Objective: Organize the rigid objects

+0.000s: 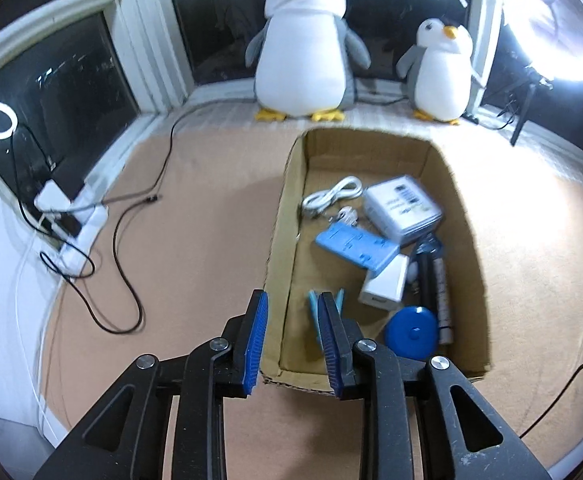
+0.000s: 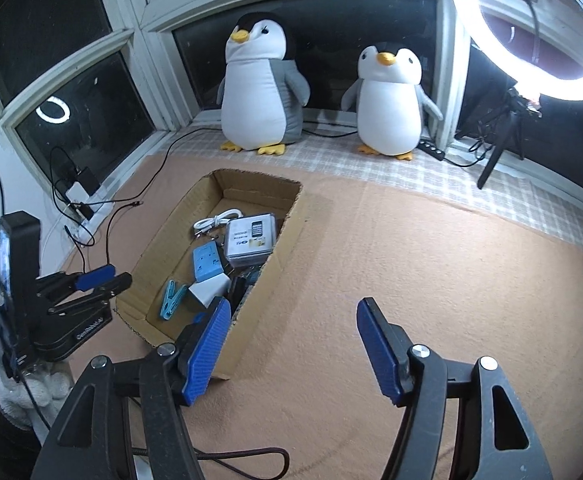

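Observation:
A cardboard box (image 1: 281, 240) (image 2: 291, 216) lies on the tan mat. It holds a white cable (image 1: 333, 196), a clear-cased white pack (image 1: 403, 208) (image 2: 249, 236), a blue flat block (image 1: 355, 248) (image 2: 207, 262), a white charger (image 1: 385, 286) (image 2: 209, 292), a blue tape measure (image 1: 411, 332), dark pens (image 1: 431, 280) and a light-blue clothespin (image 1: 313, 312) (image 2: 171, 298). My left gripper (image 1: 293, 300) (image 2: 103, 278) is open and empty over the box's near left corner, just above the clothespin. My right gripper (image 2: 291, 320) is open and empty, to the right of the box.
Two plush penguins (image 1: 303, 44) (image 2: 391, 104) sit on the window ledge behind the box. A ring light (image 2: 531, 28) on a tripod stands at the right. Black cables (image 1: 123, 248) and a power strip (image 1: 79, 232) lie at the left.

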{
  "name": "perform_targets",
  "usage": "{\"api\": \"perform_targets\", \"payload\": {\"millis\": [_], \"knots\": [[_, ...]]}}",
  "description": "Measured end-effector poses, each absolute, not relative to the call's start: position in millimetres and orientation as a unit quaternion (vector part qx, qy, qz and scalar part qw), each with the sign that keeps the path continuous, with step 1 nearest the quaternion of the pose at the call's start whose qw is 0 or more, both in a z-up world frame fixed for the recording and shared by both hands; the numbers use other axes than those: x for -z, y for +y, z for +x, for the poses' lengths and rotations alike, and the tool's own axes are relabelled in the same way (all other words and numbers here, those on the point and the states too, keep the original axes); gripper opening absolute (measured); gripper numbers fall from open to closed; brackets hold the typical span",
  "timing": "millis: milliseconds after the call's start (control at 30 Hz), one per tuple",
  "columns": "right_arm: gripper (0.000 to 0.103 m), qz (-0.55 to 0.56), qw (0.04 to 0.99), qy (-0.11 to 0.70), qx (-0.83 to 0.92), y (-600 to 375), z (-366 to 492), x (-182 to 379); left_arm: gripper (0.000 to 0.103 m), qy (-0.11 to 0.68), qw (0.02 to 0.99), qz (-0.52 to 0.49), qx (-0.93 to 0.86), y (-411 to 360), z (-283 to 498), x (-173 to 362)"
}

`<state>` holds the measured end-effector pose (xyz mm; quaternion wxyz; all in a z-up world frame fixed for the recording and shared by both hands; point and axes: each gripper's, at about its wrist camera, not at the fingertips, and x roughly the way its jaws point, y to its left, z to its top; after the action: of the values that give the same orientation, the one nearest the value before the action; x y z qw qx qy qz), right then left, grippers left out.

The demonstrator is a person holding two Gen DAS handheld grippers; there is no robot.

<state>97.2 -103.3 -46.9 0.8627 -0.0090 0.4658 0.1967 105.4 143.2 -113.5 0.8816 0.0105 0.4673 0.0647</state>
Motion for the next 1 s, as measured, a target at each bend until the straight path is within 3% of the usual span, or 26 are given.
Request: {"api": "perform_targets", "payload": {"millis": [100, 167, 333, 467, 800, 867, 1000], "knots": [[0.064, -0.006, 0.866, 0.461, -0.193, -108.9, 92.9, 42.3, 0.036, 0.453, 0.890, 0.015, -0.054, 134.5, 99.5, 98.4], [0.067, -0.007, 0.869, 0.458, -0.189, -111.8, 89.6, 40.1, 0.049, 0.442, 0.895, 0.019, -0.044, 127.0, 95.0, 89.1], [0.068, -0.003, 0.872, 0.455, -0.182, -119.0, 81.7, 36.5, 0.051, 0.434, 0.901, 0.017, -0.018, 107.1, 88.0, 73.4], [0.068, -0.009, 0.879, 0.445, -0.171, -124.2, 74.0, 29.8, 0.060, 0.426, 0.904, 0.027, 0.003, 88.7, 83.1, 64.5], [0.073, 0.018, 0.903, 0.406, -0.141, -139.3, 63.0, 17.0, 0.069, 0.386, 0.922, 0.028, 0.001, 69.8, 79.0, 39.6], [0.073, 0.021, 0.906, 0.400, -0.137, -140.8, 62.1, 14.7, 0.078, 0.376, 0.926, 0.027, 0.001, 68.7, 76.7, 33.7], [0.073, 0.023, 0.915, 0.381, -0.132, -142.3, 60.0, 7.1, 0.080, 0.350, 0.936, 0.028, -0.006, 64.7, 70.2, 18.7]]}}
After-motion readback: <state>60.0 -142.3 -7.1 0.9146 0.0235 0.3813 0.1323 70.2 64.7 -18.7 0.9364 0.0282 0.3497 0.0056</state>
